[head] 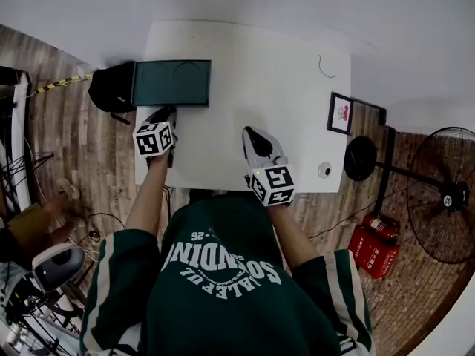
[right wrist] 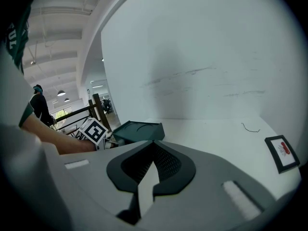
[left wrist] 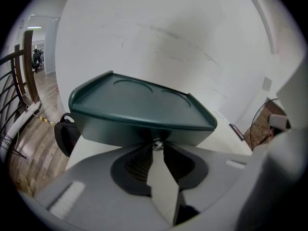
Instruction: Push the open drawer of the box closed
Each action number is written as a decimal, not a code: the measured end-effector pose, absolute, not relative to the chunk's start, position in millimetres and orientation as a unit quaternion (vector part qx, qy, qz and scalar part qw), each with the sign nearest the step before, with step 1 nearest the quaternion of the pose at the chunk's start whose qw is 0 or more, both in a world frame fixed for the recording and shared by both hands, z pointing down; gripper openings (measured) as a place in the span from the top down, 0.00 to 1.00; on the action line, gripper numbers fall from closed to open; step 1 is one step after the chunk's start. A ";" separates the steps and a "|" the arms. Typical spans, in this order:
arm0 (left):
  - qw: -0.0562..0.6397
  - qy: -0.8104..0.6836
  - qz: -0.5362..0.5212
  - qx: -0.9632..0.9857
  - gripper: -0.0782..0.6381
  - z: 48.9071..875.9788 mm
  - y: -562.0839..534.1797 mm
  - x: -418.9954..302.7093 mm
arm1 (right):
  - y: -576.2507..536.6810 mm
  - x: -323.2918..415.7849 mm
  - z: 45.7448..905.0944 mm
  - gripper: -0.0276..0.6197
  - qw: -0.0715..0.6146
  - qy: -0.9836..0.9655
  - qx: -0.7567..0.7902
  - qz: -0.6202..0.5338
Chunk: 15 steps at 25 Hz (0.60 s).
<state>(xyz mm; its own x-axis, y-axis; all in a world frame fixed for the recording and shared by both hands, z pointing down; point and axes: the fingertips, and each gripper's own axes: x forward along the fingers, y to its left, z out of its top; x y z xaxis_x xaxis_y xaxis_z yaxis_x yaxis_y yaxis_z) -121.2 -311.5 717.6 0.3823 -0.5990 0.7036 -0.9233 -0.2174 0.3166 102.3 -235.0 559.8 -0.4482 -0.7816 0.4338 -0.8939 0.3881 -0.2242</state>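
Grey jaws of the left claw are pinched on the little silver knob, and nothing else is between them. The knob sits on the drawer front of the dark green box. The box stands at the far left corner of the white table.

I think the step now is the push itself. The drawer looks almost level with the box, and I cannot tell how much of it sticks out. Next, the claw should push straight in toward the box, slowly, so the box does not slide on the table. Then it can let go of the knob.

The right claw is clenched with nothing in it. It rests on the table, well apart from the box.

Counting: two claws, one box, one knob, one table. Beside the table there is one black bag, one framed picture and one fan.
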 end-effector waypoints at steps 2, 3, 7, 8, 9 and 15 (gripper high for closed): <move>0.362 -0.506 0.221 0.751 0.72 716.0 -311.6 -120.6 | -235.2 103.8 557.5 0.96 0.127 -0.822 0.512 0.214; 0.360 -0.505 0.219 0.753 0.72 714.4 -311.0 -120.2 | -234.8 104.4 556.3 0.96 0.126 -0.822 0.513 0.212; 0.345 -0.508 0.220 0.758 0.71 703.6 -299.5 -122.1 | -231.7 104.5 549.5 0.96 0.126 -0.826 0.515 0.192; 0.339 -0.508 0.219 0.761 0.72 698.7 -296.2 -122.9 | -231.7 104.3 547.1 0.96 0.125 -0.826 0.516 0.188; 0.333 -0.506 0.217 0.766 0.71 693.0 -292.9 -122.7 | -231.9 103.9 544.5 0.96 0.122 -0.826 0.518 0.185; 0.274 -0.468 0.204 0.815 0.72 643.4 -272.2 -109.0 | -229.1 97.7 525.7 0.96 0.110 -0.830 0.524 0.158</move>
